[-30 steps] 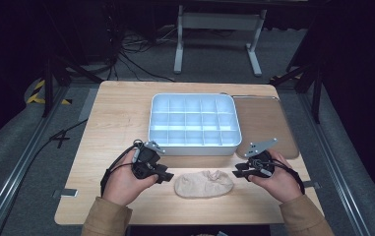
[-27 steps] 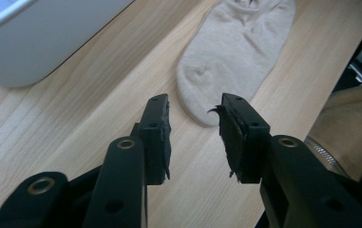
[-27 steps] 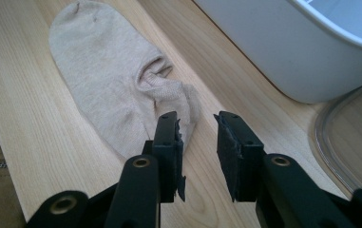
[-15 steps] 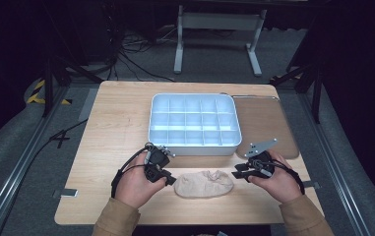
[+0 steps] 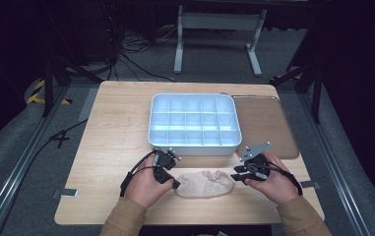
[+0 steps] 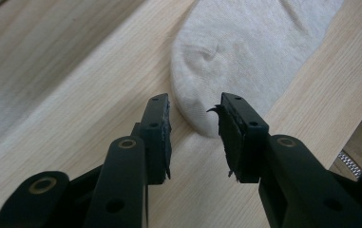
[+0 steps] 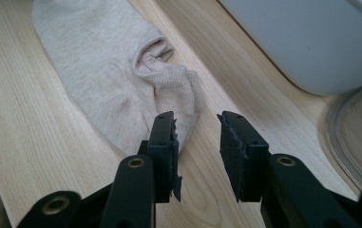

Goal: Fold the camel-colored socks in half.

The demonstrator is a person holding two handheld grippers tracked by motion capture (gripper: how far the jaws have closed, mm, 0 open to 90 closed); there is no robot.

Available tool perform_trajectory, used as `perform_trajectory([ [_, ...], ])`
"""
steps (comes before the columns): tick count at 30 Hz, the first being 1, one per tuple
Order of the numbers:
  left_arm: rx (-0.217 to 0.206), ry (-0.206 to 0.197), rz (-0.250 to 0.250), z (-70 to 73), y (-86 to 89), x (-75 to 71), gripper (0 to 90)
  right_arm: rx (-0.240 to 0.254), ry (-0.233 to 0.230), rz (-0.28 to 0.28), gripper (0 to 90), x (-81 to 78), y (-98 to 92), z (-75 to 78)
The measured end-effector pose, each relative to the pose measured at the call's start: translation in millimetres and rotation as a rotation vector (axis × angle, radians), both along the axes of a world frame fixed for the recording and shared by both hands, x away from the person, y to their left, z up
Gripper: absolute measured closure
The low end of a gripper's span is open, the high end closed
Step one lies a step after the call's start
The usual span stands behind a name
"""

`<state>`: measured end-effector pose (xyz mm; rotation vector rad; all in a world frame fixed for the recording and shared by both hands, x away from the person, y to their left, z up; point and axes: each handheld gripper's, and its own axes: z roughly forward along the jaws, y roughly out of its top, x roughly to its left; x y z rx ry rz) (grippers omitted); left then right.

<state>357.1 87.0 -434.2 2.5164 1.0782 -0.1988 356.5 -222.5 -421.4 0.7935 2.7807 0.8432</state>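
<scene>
The left gripper [image 6: 195, 118] has its two black jaws apart, and they have just been opening a little. The rounded toe end of a beige sock [image 6: 245, 52] lies just ahead of the gap and reaches slightly into it, but neither pad presses on the fabric. Compared with a second ago, this gripper has come down and moved in from the left, so that it now sits right at the sock's left end instead of hanging above and beside it.

The right gripper [image 7: 197, 142] also has its jaws apart, and they too have just been opening. The sock's cuff end lies beside the left jaw in its own view, with bare wood in the gap. This hand has kept its place.

In the high view, the sock [image 5: 203, 184] lies flat on the wooden table [image 5: 116, 128], near the front edge, between the left gripper [image 5: 174, 183] and the right gripper [image 5: 236, 177]. It has not shifted. Behind it stands a white divided tray [image 5: 193, 146], and to the tray's right lies a brown mat [image 5: 266, 125].
</scene>
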Motion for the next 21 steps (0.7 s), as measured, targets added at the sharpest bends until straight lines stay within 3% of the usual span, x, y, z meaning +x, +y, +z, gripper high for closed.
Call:
perform_trajectory([
  [4,0.018,-0.018,0.001,-2.5,-3.9,1.6,64.3,-0.006,0.003,0.005,66.7,-1.0,1.1,-1.7],
  [10,0.033,-0.013,-0.005,-6.0,-9.8,2.3,64.9,-0.007,0.009,0.005,66.6,-2.1,1.5,-3.8],
  [12,0.052,-0.009,-0.034,-9.2,-14.1,2.0,63.1,-0.007,0.01,0.009,66.6,-2.9,1.2,-3.7],
  [16,0.074,-0.024,-0.042,-8.5,-17.2,0.9,62.5,-0.01,0.009,0.006,66.6,-4.3,1.4,-3.7],
  [21,0.102,-0.028,-0.046,-8.0,-21.4,-1.1,70.9,-0.017,0.006,0.008,66.8,-6.2,2.0,-4.0],
])
